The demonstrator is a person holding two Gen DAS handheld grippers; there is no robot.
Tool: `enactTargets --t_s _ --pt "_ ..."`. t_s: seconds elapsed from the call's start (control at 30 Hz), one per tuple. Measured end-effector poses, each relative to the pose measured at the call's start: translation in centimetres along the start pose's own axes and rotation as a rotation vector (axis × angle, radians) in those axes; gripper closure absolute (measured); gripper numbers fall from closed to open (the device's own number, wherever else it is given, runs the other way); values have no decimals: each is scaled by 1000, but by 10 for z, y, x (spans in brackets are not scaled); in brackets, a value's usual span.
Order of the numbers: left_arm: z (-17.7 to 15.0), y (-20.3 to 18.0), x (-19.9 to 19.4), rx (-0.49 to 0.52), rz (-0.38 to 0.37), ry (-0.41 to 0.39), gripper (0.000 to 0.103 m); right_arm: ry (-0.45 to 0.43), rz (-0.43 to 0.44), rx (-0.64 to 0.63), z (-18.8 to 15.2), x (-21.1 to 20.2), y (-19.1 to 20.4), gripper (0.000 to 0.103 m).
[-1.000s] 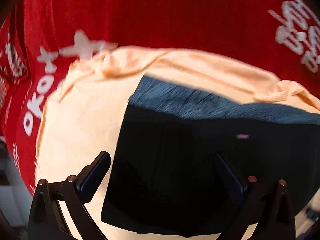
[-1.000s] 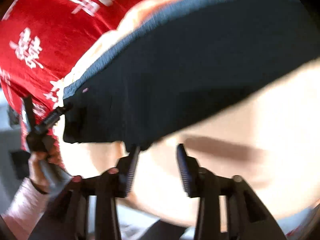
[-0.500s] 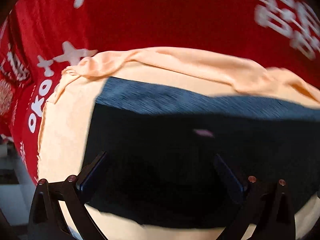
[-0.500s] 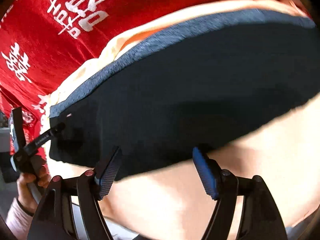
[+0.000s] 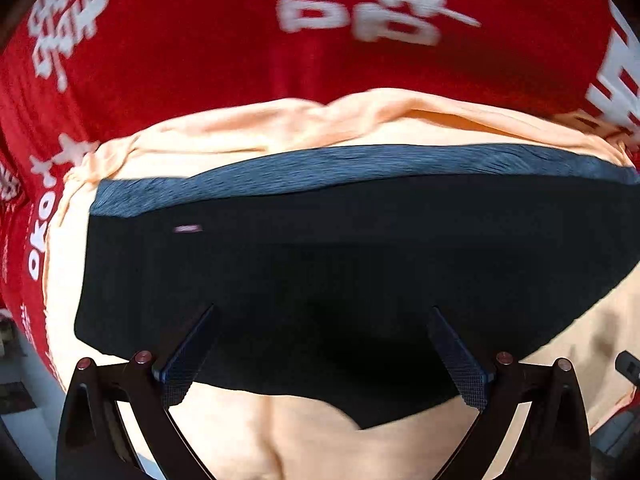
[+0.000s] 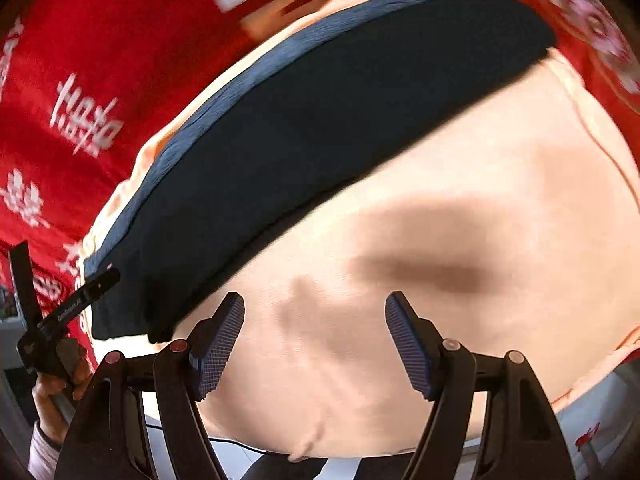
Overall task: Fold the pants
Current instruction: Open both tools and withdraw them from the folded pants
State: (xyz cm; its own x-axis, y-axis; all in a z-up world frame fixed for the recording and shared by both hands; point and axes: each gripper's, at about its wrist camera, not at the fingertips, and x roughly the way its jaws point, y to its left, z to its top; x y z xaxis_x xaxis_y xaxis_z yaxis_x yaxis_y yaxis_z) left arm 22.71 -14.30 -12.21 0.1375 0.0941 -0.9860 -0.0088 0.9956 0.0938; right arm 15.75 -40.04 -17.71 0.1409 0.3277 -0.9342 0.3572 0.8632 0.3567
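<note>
The dark navy pants lie folded flat on a peach cloth, with a lighter blue band along their far edge. My left gripper is open and empty, hovering over the pants' near edge. In the right wrist view the pants run diagonally from lower left to upper right. My right gripper is open and empty above the bare peach cloth, just right of the pants' near corner. The left gripper shows at the far left, held in a hand.
A red cloth with white lettering covers the surface beyond and around the peach cloth, and it also shows in the right wrist view. The surface's pale edge and a floor area show at the lower right.
Both grippers have drawn back from the pants. The right gripper opened wide and moved right, off the pants onto the bare peach cloth. The left view now takes in more of the pants.
</note>
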Motion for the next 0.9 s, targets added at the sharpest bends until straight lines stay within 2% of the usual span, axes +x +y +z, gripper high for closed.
enactTargets --t_s 0.47,0.9 --pt "21 -140 -11 132 6 11 0 -21 43 89 38 -24 -90 27" --pt "37 -216 -11 157 -3 31 0 -37 84 125 72 -27 -135 27"
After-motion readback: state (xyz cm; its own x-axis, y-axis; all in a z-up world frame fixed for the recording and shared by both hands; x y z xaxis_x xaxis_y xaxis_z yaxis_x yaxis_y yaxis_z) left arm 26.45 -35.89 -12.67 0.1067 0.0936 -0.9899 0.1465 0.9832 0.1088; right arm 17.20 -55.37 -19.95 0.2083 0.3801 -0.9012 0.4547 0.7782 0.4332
